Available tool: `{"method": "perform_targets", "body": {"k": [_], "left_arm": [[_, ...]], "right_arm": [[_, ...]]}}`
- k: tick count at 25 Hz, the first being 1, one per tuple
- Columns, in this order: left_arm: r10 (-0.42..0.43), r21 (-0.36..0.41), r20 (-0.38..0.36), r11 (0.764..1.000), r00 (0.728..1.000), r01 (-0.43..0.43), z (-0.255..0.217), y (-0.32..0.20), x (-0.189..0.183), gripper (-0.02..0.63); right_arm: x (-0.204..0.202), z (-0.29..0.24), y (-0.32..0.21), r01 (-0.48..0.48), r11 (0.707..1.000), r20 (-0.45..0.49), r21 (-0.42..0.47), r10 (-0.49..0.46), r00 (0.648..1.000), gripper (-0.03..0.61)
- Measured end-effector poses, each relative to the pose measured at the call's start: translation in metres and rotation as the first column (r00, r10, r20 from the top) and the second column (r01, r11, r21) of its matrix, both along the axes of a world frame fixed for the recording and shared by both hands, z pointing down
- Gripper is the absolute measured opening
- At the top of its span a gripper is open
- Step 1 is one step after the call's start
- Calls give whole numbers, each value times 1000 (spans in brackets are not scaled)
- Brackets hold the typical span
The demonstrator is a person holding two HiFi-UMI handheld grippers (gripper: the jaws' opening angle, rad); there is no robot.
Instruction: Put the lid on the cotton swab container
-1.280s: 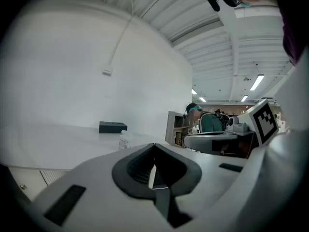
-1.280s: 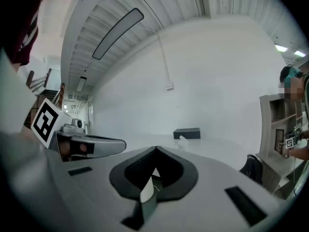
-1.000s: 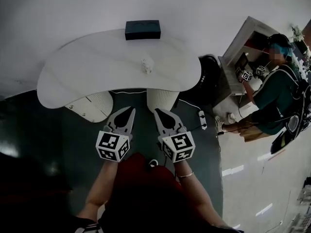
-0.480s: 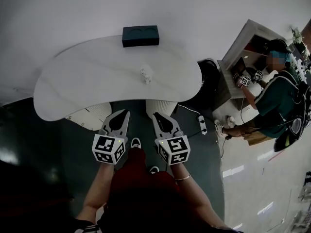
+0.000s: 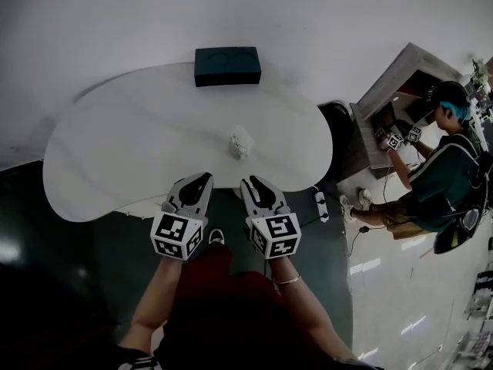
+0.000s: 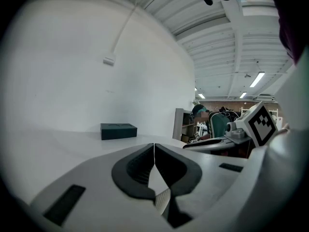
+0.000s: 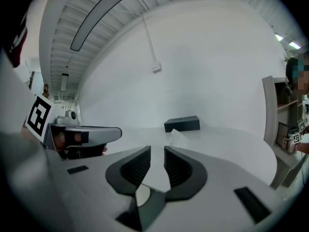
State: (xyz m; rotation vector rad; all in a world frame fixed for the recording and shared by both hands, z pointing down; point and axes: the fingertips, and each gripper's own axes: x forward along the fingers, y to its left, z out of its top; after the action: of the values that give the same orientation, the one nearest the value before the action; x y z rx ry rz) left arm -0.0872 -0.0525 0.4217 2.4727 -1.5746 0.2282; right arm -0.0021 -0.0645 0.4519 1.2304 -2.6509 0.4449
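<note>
A small clear cotton swab container [image 5: 241,142] stands near the middle of the white table [image 5: 115,145]; in the right gripper view the container [image 7: 177,138] is just ahead of the jaws. I cannot make out its lid as a separate piece. My left gripper [image 5: 202,179] is over the table's near edge, shut and empty, its pads [image 6: 145,159] touching. My right gripper [image 5: 251,182] is beside it. Its jaws have just been opening and stand a little apart, with nothing between the pads [image 7: 175,164].
A dark box [image 5: 227,66] lies at the table's back edge by the white wall. Right of the table, a person [image 5: 443,168] works at a shelf unit [image 5: 385,102]. A power strip [image 5: 320,203] and cables lie on the dark floor.
Both grippers have moved forward from over the floor to the table's near edge. The table and container now sit closer in the head view.
</note>
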Motion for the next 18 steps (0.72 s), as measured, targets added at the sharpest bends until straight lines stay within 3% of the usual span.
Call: {"method": "perform_targets", "body": {"k": [18], "left_arm": [[90,-49,-42,994,995,-92,22,-83,-24,26]], "right_arm": [[-14,42,-67,-68,993,-114,-99,57,992,177]]}}
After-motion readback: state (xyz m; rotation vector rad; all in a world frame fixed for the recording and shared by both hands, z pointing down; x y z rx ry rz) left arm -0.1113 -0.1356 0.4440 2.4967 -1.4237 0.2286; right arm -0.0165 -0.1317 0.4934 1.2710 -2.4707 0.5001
